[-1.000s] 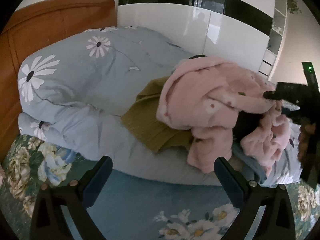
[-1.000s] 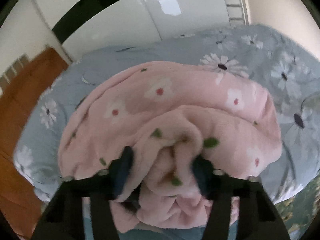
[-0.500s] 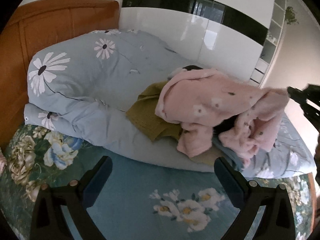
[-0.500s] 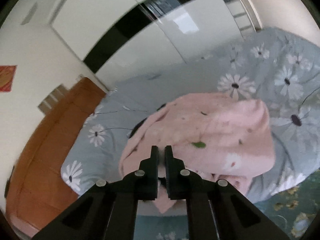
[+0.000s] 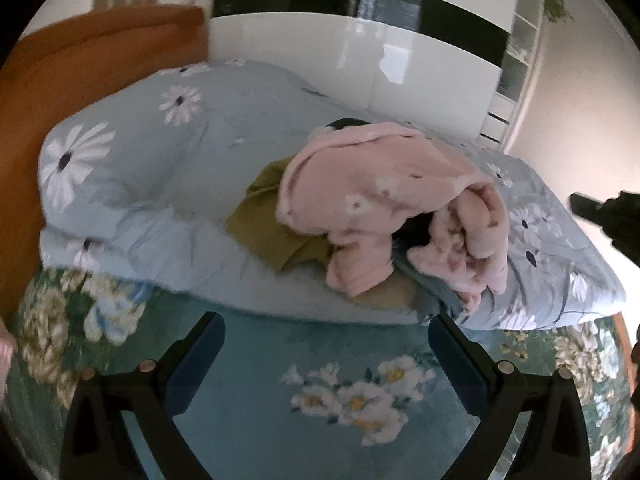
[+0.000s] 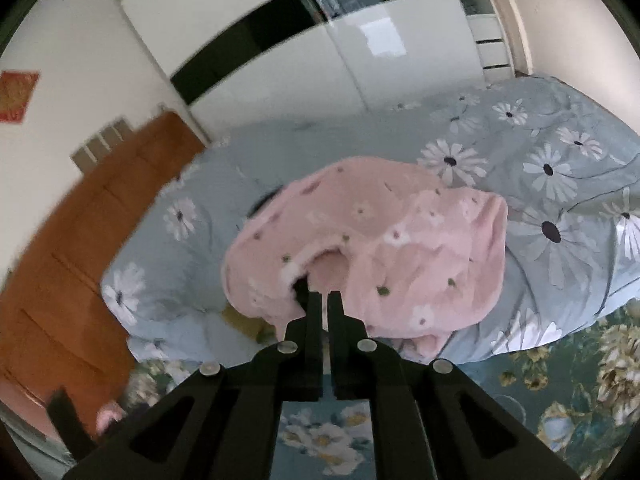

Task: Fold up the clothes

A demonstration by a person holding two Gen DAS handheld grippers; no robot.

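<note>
Heaped atop the daisy-print duvet (image 5: 168, 184), the pink fleece garment (image 6: 372, 252) lies straight ahead of the right gripper (image 6: 325, 300), nearly shut and apparently empty, while the left gripper (image 5: 326, 344) gapes wide, farther back.

A pink fleece garment (image 5: 384, 196) printed with small white flowers and green specks is lying crumpled in a loose, rounded heap (image 6: 372, 248), its bulk bunching into thick rolls at one end and a hem or sleeve drooping down toward the front. An olive-green garment (image 5: 268, 224) is lying flat and partly buried beneath it, sticking out on one side. Something dark (image 5: 348, 122) is peeking out behind the pink heap, too hidden to identify. A bit of tan fabric (image 5: 388, 294) is showing under the drooping pink edge
</note>
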